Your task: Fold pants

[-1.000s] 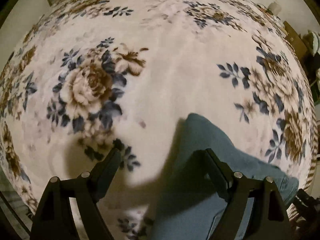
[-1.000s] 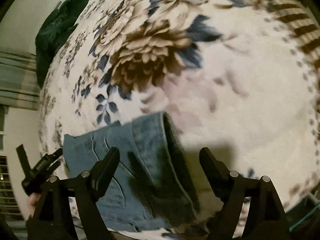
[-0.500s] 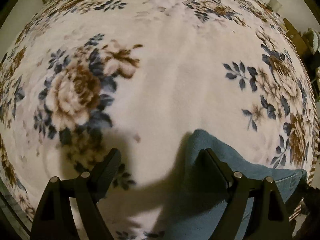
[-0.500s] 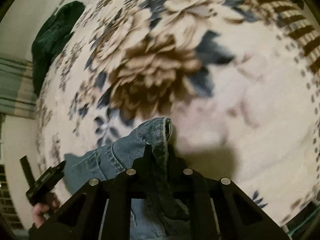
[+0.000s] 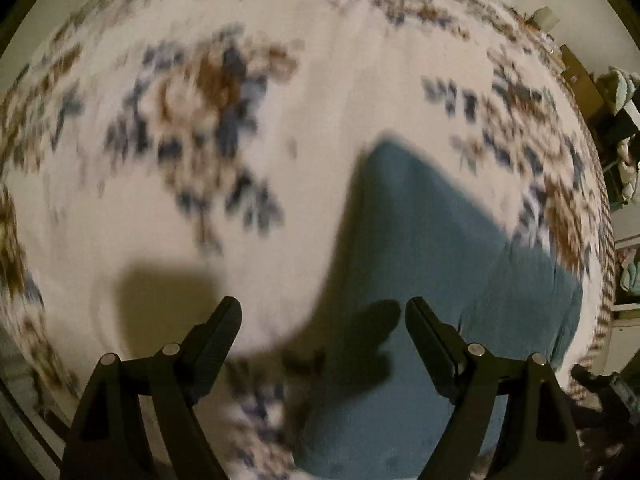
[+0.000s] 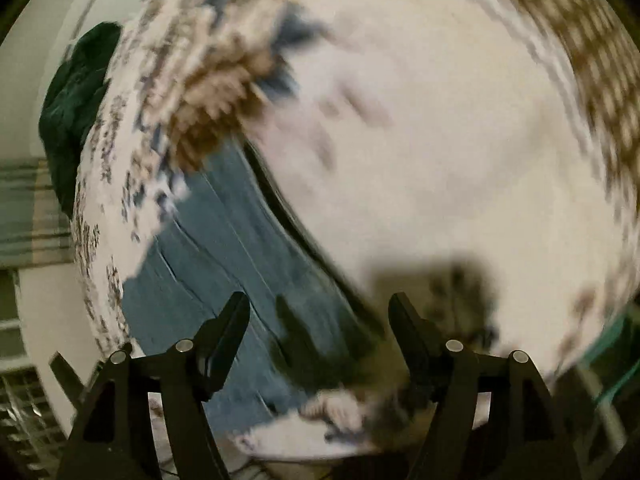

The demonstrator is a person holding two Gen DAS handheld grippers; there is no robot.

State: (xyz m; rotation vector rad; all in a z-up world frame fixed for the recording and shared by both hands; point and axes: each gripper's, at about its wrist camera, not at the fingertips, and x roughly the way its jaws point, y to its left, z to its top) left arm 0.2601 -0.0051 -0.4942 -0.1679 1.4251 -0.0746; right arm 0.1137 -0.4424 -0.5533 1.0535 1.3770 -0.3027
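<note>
Blue denim pants (image 5: 424, 264) lie folded on a white blanket with brown and blue flowers (image 5: 200, 128). My left gripper (image 5: 323, 312) is open and empty, above the pants' left edge. In the right wrist view the pants (image 6: 224, 256) lie flat at lower left, and my right gripper (image 6: 319, 308) is open and empty just above their right edge. Both views are blurred by motion.
A dark green cloth (image 6: 76, 104) lies at the far end of the bed. Striped curtains (image 6: 28, 208) hang at left. Shelves with clutter (image 5: 616, 128) stand beyond the bed's right edge. The blanket's striped border (image 6: 592, 64) marks the bed edge.
My right gripper has opened and let go of the pants' edge, which now lies flat. My left gripper stays open and has shifted; the pants sit further up in its view.
</note>
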